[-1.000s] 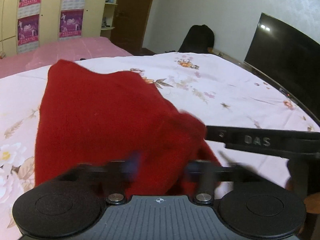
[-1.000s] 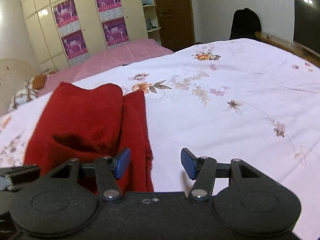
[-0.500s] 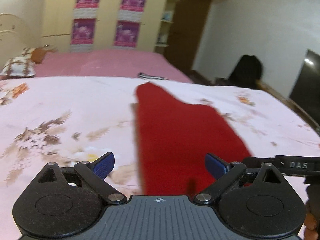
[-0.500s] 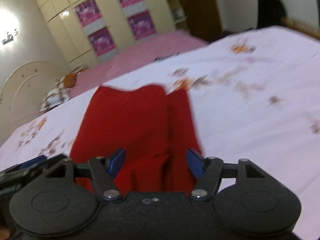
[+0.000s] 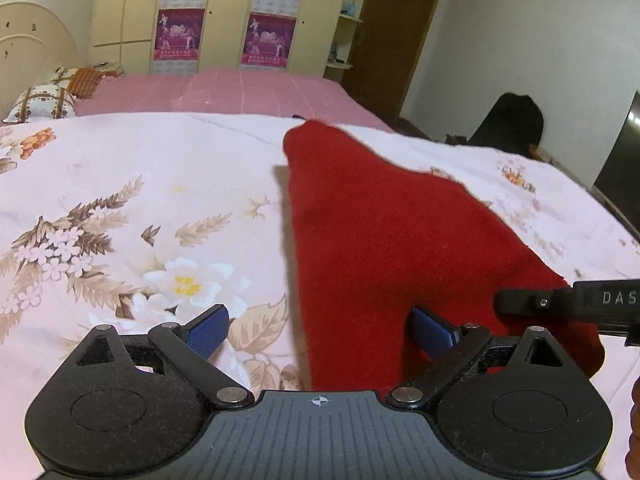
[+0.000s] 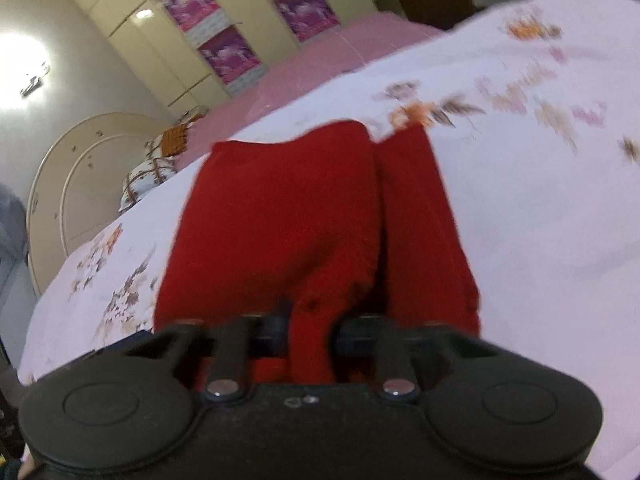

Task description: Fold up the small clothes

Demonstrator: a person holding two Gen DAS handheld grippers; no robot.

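Bed: floral sheet [image 5: 120,200], red garment [image 5: 380,232] running near to far
Right gripper [image 6: 312,332]: jaws just closed, pinching near hem
Left gripper [image 5: 320,328]: spread wide, near-left corner between the pads

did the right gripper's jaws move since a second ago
Yes. The right gripper has just been closing: its jaws stood apart before and now pinch the near edge of the red garment on the floral bedsheet.
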